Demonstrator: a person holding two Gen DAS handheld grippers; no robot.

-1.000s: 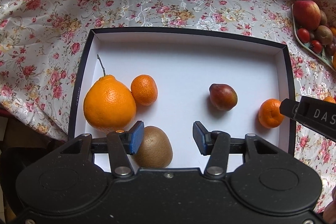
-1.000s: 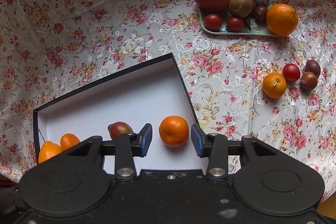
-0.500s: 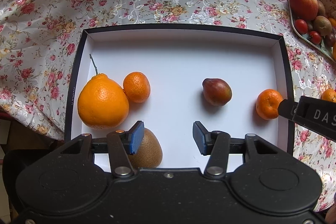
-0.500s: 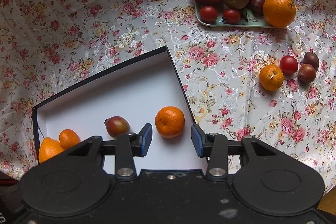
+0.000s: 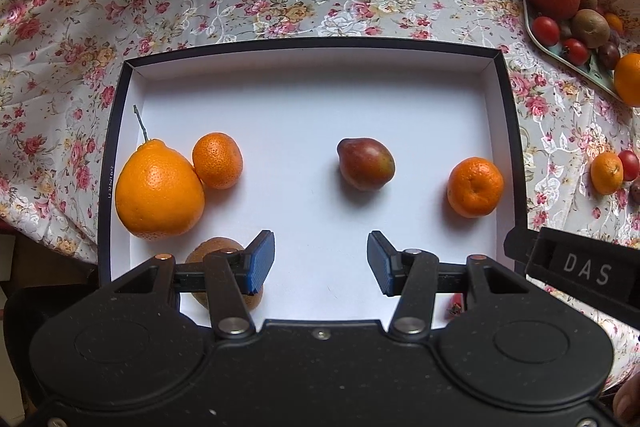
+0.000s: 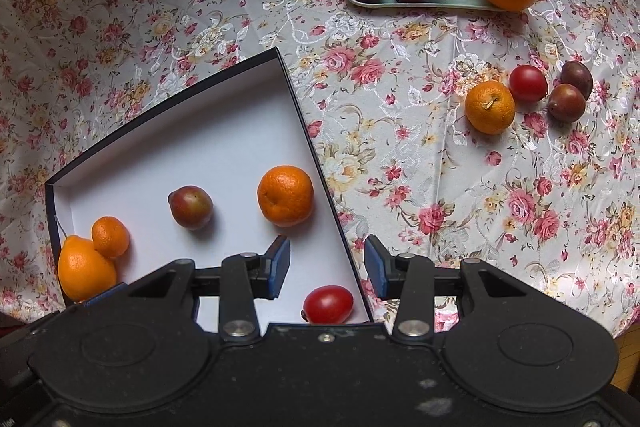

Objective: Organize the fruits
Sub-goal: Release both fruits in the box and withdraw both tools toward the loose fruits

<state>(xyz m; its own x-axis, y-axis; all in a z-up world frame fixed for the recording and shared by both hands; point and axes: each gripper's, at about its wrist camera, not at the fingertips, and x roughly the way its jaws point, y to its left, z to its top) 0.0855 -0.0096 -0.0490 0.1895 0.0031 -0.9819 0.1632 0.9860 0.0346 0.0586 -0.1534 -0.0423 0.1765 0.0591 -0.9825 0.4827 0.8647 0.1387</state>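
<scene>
Both the left gripper (image 5: 321, 263) and right gripper (image 6: 327, 267) are held empty, fingers spread, above the box (image 5: 312, 79) near the mandarin (image 6: 285, 195).

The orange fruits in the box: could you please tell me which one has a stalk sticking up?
The big one in the box's left corner; a thin stalk rises from its top. The two smaller mandarins have none.

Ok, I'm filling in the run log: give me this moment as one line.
left gripper: open, empty | right gripper: open, empty | box: mandarin, plum, tomato | tray: fruit left
</scene>
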